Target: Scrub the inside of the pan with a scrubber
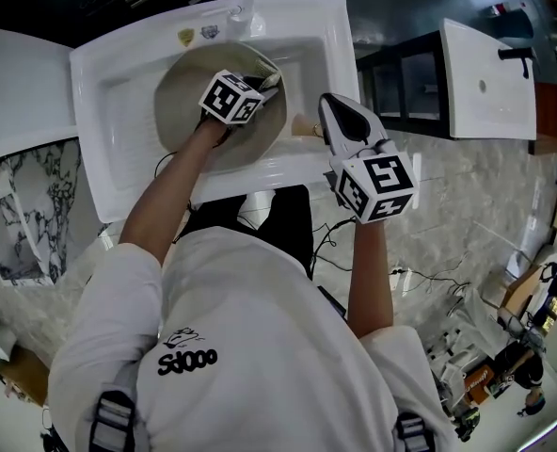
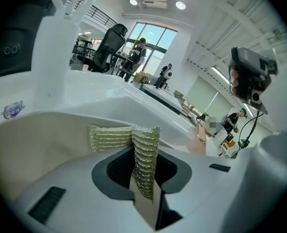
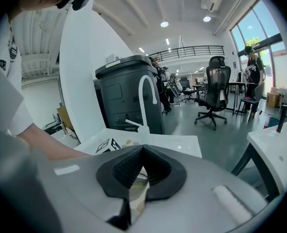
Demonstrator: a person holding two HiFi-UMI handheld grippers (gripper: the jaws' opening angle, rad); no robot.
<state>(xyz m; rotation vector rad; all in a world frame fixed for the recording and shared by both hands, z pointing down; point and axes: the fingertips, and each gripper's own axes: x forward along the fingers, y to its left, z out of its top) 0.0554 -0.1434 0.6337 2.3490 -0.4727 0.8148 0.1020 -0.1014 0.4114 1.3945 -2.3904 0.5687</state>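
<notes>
Shirt (print "Sdooo"); scrubber in pan

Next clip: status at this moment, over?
Left gripper shut on gold mesh scrubber, inside the round beige pan. Right gripper shut on the pan's tan handle. Pan lies in white sink; nothing in the way.

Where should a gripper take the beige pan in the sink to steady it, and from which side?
Its short pale handle, which juts past the rim of the round beige pan toward the white sink's right wall. Come from the right, jaws across it; the right gripper is shut there.
</notes>
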